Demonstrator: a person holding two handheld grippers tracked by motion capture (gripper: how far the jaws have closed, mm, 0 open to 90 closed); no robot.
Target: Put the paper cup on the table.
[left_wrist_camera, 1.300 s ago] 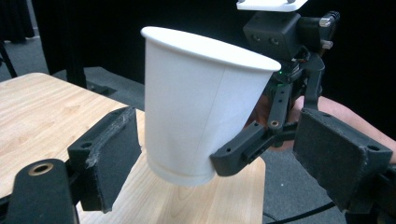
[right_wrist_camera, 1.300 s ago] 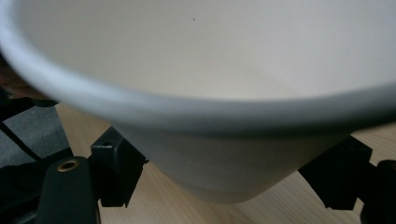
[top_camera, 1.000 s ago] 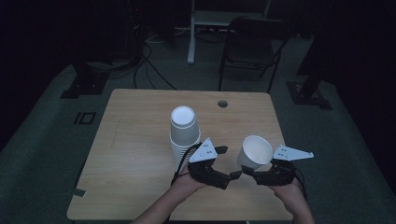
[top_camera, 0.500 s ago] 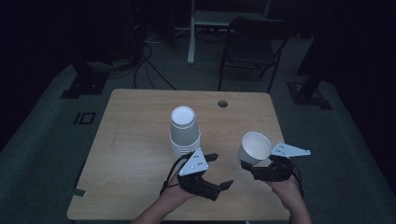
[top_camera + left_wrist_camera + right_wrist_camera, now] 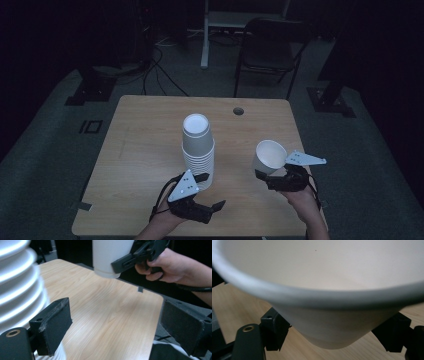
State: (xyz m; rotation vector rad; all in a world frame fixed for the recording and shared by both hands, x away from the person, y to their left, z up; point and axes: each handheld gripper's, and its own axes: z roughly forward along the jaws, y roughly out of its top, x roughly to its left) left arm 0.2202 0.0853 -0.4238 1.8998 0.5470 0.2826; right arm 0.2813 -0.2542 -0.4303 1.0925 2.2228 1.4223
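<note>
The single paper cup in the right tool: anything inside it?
The single paper cup in the right tool is tilted; the high view and right gripper view show bare white inner wall. Its bottom is hidden by the rim, so I can't confirm that part.

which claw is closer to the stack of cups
Left. The left claw sits open right at the base of the cup stack; the right claw is off to the stack's right, holding a single cup.

Left gripper (image 5: 206,191) held low at the near edge, jaws spread wide, nothing between them. Right gripper (image 5: 263,176) raised at near right, jaws clamped, hand (image 5: 300,196) wrapped around its grip.
</note>
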